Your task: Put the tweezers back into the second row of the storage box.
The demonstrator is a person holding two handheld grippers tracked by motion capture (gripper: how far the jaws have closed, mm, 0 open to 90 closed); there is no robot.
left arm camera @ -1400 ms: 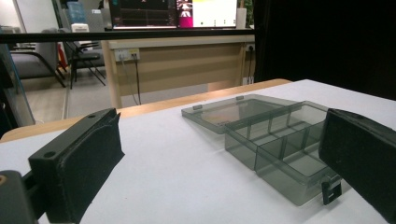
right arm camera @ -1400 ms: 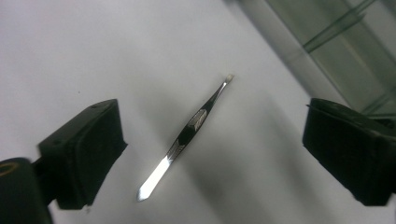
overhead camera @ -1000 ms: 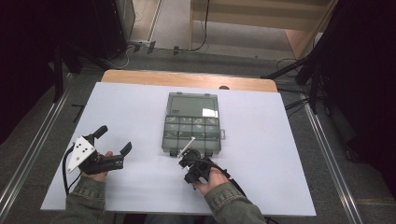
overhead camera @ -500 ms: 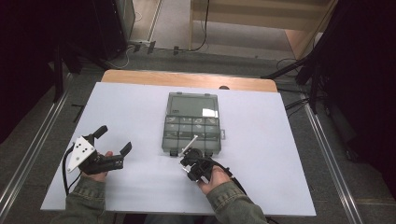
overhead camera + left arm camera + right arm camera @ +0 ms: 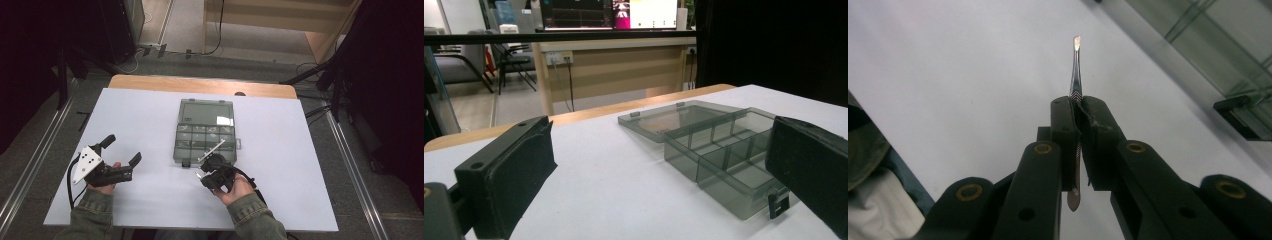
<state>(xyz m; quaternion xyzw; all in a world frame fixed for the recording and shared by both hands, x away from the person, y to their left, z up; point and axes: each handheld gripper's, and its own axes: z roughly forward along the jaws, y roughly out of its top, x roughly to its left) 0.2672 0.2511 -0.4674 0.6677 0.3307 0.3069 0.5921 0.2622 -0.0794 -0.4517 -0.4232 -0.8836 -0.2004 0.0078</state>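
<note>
A smoky clear compartment box [image 5: 205,137] lies mid-table with its lid [image 5: 207,112] folded back flat. My right gripper [image 5: 214,172] sits just in front of the box's near edge, shut on thin metal tweezers [image 5: 212,150] that point up and right over that edge. In the right gripper view the jaws pinch the tweezers [image 5: 1076,65] by their ridged grip, and the box [image 5: 1228,50] lies to the upper right. My left gripper [image 5: 121,150] rests at the table's left, open and holding nothing. Past its pads [image 5: 519,170] I see the box [image 5: 724,150].
The white table top [image 5: 300,150] has a wooden strip [image 5: 200,86] along its far edge. Metal rails run along both sides on the floor. A small black latch [image 5: 1243,115] sticks out from the box's front wall. A desk with screens stands far behind.
The right gripper with the tweezers has shifted slightly right, toward the box's front edge. The left gripper has stayed put.
</note>
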